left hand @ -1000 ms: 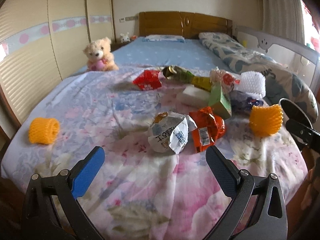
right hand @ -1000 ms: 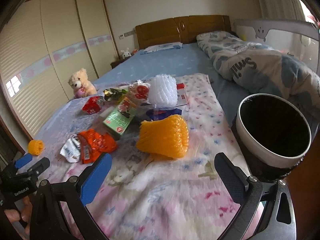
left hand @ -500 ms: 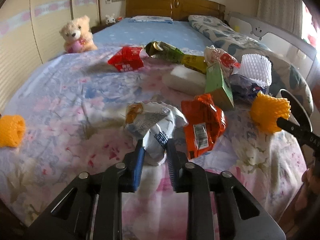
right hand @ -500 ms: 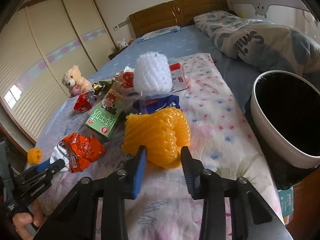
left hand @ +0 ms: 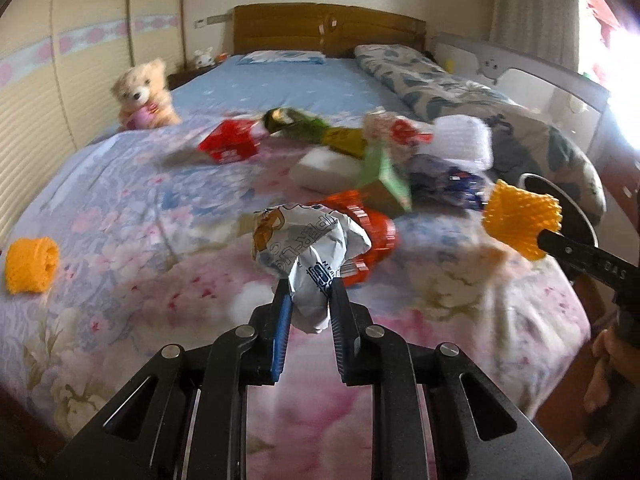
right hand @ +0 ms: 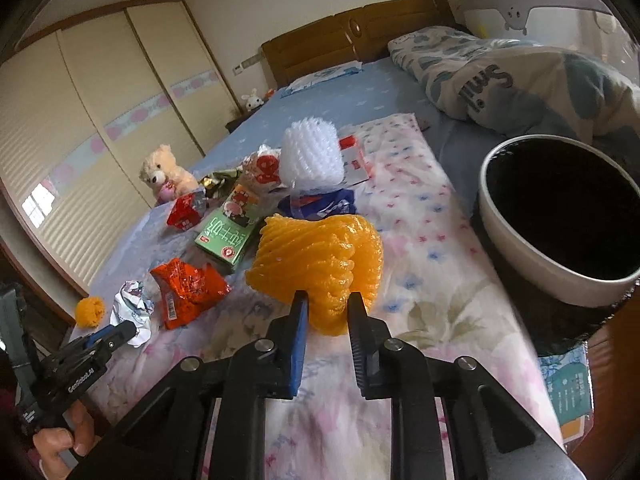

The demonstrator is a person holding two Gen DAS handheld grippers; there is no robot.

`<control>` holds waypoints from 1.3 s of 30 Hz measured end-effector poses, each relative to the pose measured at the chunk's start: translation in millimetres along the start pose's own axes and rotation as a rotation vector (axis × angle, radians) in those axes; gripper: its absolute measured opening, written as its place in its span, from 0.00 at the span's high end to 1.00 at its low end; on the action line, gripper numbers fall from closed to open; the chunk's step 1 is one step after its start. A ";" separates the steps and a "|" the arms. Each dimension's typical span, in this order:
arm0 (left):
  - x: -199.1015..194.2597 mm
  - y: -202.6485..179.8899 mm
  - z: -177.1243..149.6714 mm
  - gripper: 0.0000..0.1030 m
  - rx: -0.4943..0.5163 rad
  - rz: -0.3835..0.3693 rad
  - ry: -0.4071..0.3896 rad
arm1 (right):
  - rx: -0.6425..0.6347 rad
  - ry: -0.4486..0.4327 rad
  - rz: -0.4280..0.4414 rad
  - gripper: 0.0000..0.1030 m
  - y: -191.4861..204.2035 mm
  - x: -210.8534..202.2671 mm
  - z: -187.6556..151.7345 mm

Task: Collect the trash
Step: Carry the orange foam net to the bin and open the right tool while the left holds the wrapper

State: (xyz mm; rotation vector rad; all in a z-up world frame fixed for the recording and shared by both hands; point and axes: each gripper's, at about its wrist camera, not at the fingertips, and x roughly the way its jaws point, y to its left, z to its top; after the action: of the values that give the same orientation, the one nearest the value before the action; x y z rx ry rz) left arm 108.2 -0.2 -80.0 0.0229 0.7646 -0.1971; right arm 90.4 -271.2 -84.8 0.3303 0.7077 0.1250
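Observation:
My left gripper (left hand: 309, 284) is shut on a crumpled white wrapper (left hand: 308, 252) and holds it above the flowered bed cover. My right gripper (right hand: 326, 302) is shut on an orange foam net (right hand: 320, 264), lifted off the cover; it also shows in the left wrist view (left hand: 520, 218). The white-rimmed black trash bin (right hand: 560, 216) stands at the bed's right edge. Left on the bed are an orange snack bag (right hand: 186, 288), a green carton (right hand: 232, 228), a white foam net (right hand: 312, 156), a blue wrapper (right hand: 320, 204), a red packet (right hand: 186, 214) and a second small orange net (left hand: 32, 266).
A teddy bear (left hand: 144, 94) sits at the far left of the bed. A folded patterned quilt (right hand: 500, 76) lies along the right side. A wooden headboard (left hand: 328, 28) and sliding wardrobe doors (right hand: 100, 120) stand behind. A teal booklet (right hand: 568, 392) lies below the bin.
Both grippers closed from wide open onto their items. The left one has lifted the white wrapper off the cover; the right one has lifted the orange net.

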 end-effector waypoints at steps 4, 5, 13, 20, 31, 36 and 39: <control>-5.8 -21.7 4.4 0.83 0.041 -0.041 -0.016 | 0.010 -0.023 -0.009 0.81 -8.9 -13.3 0.7; -6.3 -28.4 6.0 0.83 0.053 -0.057 -0.017 | 0.014 -0.029 -0.014 0.81 -11.4 -16.9 0.4; -3.0 -83.8 15.7 0.83 0.157 -0.142 -0.022 | 0.055 -0.060 -0.053 0.81 -38.5 -36.7 3.4; 6.7 -121.7 22.7 0.83 0.213 -0.205 -0.011 | 0.098 -0.084 -0.096 0.81 -66.8 -52.1 7.0; 22.2 -181.7 40.4 0.83 0.281 -0.285 0.000 | 0.166 -0.111 -0.176 0.81 -116.8 -71.1 13.9; 29.0 -212.2 47.6 0.83 0.326 -0.312 0.002 | 0.185 -0.122 -0.203 0.81 -135.3 -78.2 20.4; 32.4 -227.3 52.0 0.83 0.351 -0.327 0.001 | 0.192 -0.126 -0.219 0.81 -144.7 -80.8 24.1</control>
State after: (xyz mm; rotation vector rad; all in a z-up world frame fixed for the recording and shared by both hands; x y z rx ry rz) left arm 124.5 -233.5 -53.3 0.2313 0.7245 -0.6414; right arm 45.4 -431.5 -66.8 0.4378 0.6273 -0.1714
